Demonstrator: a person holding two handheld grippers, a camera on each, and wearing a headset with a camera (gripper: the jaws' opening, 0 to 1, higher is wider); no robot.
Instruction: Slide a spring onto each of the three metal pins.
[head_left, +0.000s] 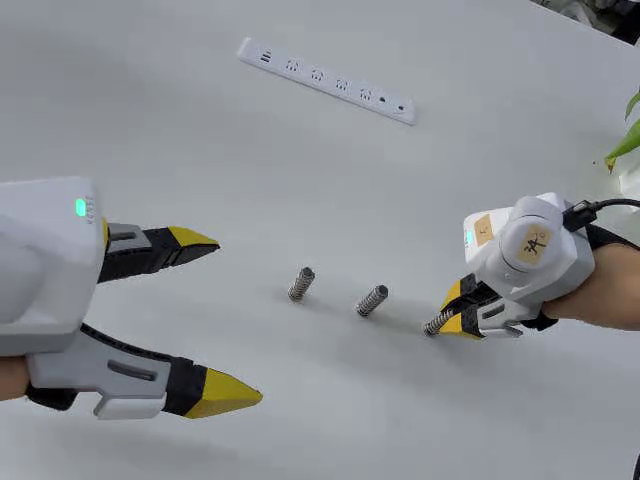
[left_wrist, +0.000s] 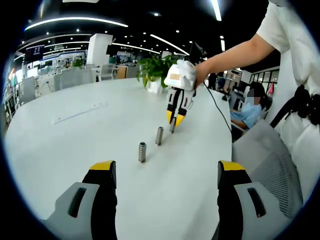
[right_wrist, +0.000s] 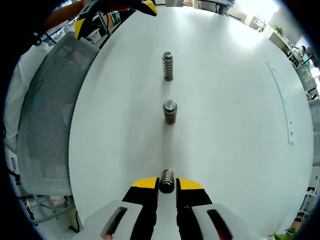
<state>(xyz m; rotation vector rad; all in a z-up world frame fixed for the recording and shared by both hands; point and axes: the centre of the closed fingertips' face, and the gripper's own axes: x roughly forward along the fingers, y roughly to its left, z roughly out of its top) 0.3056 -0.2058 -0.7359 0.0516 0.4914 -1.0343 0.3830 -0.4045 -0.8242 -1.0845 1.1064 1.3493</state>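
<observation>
Left tool (head_left: 237, 320) gapes empty; right tool (head_left: 452, 314) clamps one of three spring-wrapped pins (head_left: 371, 300).

3 metal pins (right_wrist: 167, 55) (right_wrist: 170, 105) (right_wrist: 166, 175), 3 springs (head_left: 301, 284) (head_left: 372, 300) (head_left: 439, 322), 1 per pin, 1 left gripper (head_left: 237, 320), 1 right gripper (head_left: 452, 318), 1 power strip (head_left: 325, 80), 1 white table (head_left: 200, 130), 1 mesh chair (right_wrist: 50, 115), 1 potted plant (left_wrist: 157, 70)

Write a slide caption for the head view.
Right tool pinches one sprung pin; two more sprung pins stand alongside; left tool hangs open.
</observation>
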